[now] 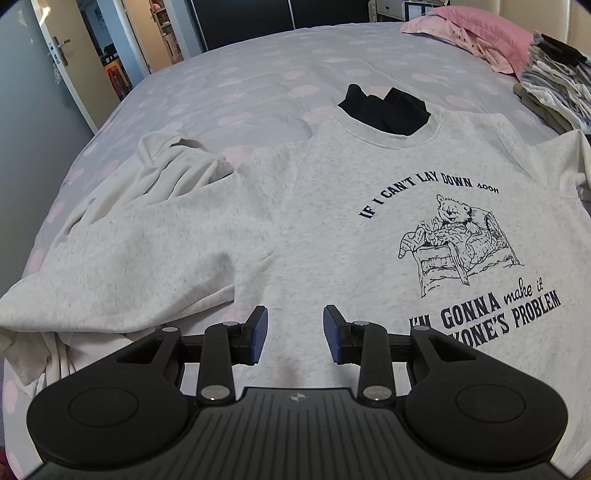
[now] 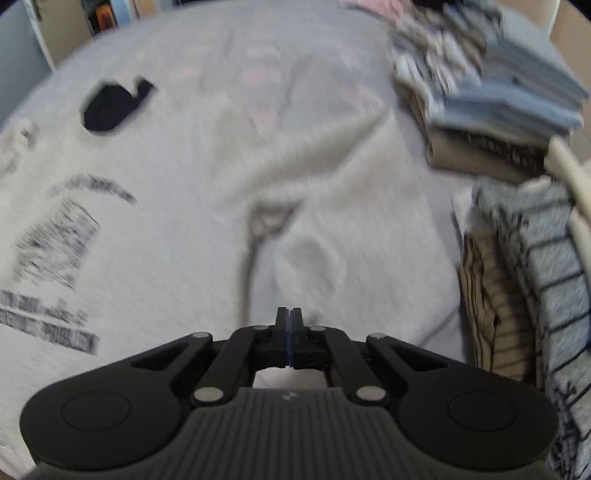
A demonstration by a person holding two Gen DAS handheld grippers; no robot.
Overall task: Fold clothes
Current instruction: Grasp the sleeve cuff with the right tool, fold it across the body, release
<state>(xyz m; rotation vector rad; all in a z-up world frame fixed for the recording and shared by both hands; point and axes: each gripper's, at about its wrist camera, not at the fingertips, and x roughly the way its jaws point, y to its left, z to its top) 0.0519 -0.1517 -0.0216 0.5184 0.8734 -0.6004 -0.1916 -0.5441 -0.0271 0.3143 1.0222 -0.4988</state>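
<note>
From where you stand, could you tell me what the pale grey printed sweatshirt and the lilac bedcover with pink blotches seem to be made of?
Pale grey printed sweatshirt: apparently heathered fleece-type knit, matte, finely speckled, ribbed collar. Lilac bedcover with pink blotches: likely smooth woven cotton or a blend, matte, lying flat with faint creases.

Bed (image 1: 258, 66) (pink-spotted cover) carries a spread grey sweatshirt (image 1: 332, 229), folded clothes stack (image 1: 554, 92) and pink pillow (image 1: 491, 33).

I see a bed (image 1: 258, 74) under a grey cover with pale pink spots, a pink pillow (image 1: 491, 29) at its far right corner. Beyond, a grey wall (image 1: 22, 110) and an open door (image 1: 61, 48) give onto a lit hallway.
</note>
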